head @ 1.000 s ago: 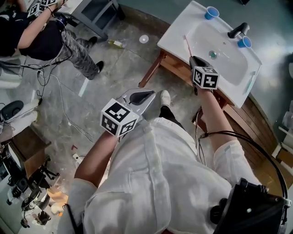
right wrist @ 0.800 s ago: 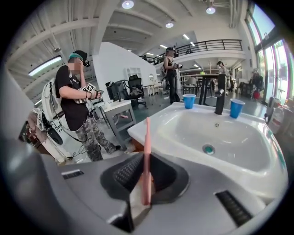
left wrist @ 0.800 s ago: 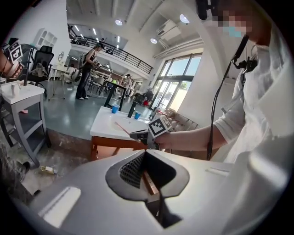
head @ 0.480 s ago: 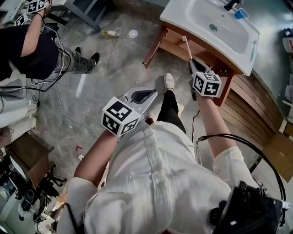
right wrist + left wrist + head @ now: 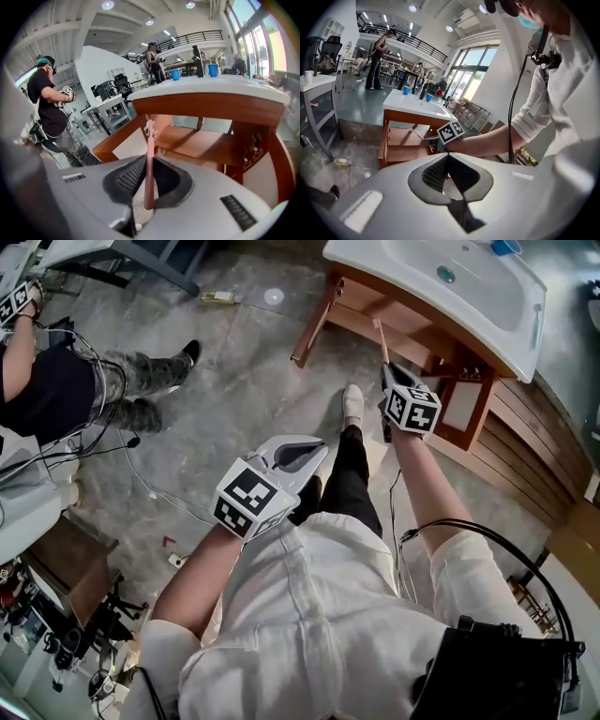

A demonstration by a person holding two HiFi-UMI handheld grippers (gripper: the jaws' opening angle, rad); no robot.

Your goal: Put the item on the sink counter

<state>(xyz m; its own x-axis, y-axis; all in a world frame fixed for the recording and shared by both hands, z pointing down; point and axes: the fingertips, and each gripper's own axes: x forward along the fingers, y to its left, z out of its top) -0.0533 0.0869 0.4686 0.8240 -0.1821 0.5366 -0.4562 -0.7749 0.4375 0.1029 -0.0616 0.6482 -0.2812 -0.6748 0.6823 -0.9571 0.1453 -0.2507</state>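
A pink toothbrush [image 5: 149,164] stands upright between the jaws of my right gripper [image 5: 148,190], which is shut on its handle. Its head [image 5: 149,127] points toward the wooden cabinet. In the head view the toothbrush [image 5: 382,338] sticks out of the right gripper [image 5: 389,373], below the edge of the white sink counter [image 5: 375,263]. The counter top [image 5: 211,84] sits above the jaws in the right gripper view. My left gripper [image 5: 300,454] hangs lower at the left with its jaws together and nothing in them [image 5: 447,158].
A wooden cabinet [image 5: 375,320] with an open shelf carries the sink. Blue cups [image 5: 175,74] and a dark faucet [image 5: 198,54] stand on the counter. Another person in black [image 5: 56,390] stands at the left among floor cables. A small bottle [image 5: 217,297] lies on the floor.
Both grippers have dropped and drawn back from the sink, which has slid to the top of the head view. The toothbrush stays in the right gripper, now below the counter edge.
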